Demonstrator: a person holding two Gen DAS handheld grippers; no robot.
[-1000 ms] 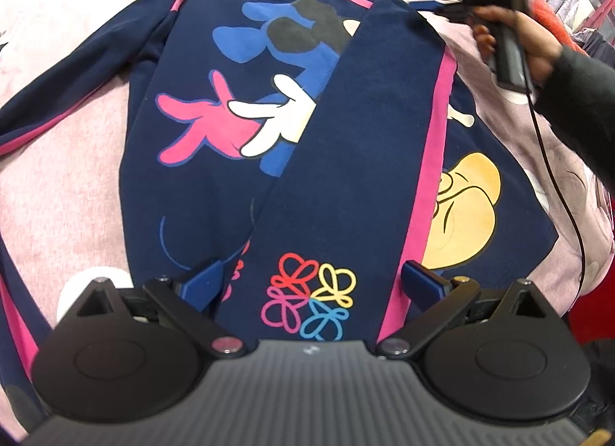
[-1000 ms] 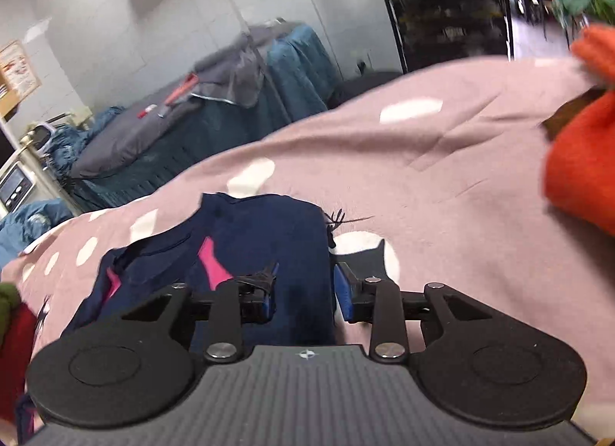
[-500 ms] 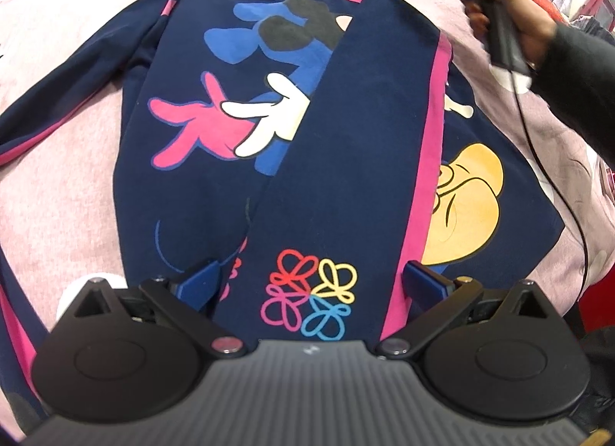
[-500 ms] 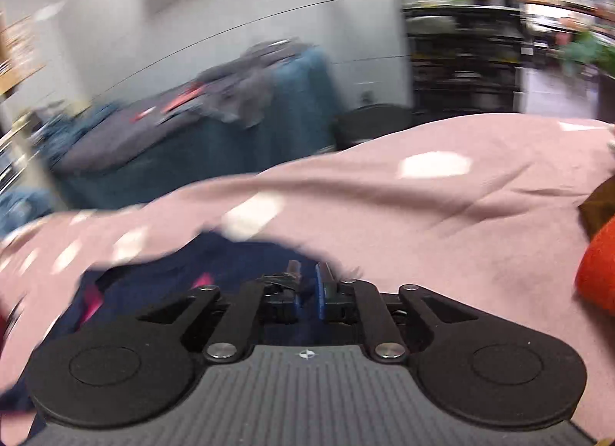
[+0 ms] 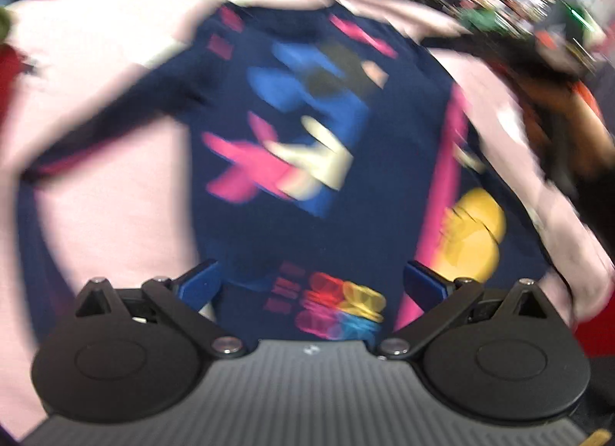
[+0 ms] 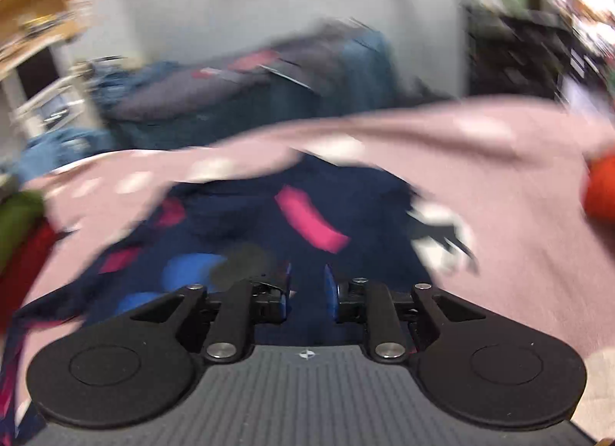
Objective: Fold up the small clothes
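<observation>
A navy sweatshirt (image 5: pixel 392 161) with a bright cartoon print lies flat on the pink cover, blurred in both views. One sleeve with a pink stripe (image 5: pixel 442 184) is folded down across its body. The other sleeve (image 5: pixel 96 130) stretches out to the left. My left gripper (image 5: pixel 311 280) hangs open and wide above the hem, nothing between its fingers. My right gripper (image 6: pixel 306 290) hovers over the sweatshirt (image 6: pixel 230 215) near its collar end, its jaws opening, a narrow empty gap between the blue pads. The person's hand and dark sleeve (image 5: pixel 561 138) show at the right edge.
A pink cover with white spots (image 6: pixel 499 184) spreads under everything. An orange garment (image 6: pixel 599 192) lies at the right, red and green clothes (image 6: pixel 19 230) at the left. Behind stand a table heaped with grey and blue cloth (image 6: pixel 250 92) and a dark shelf (image 6: pixel 511 54).
The left view has pulled back and up, so the sweatshirt looks smaller. The right gripper swung away from the folded sleeve's top, narrowed its jaws, then spread them again.
</observation>
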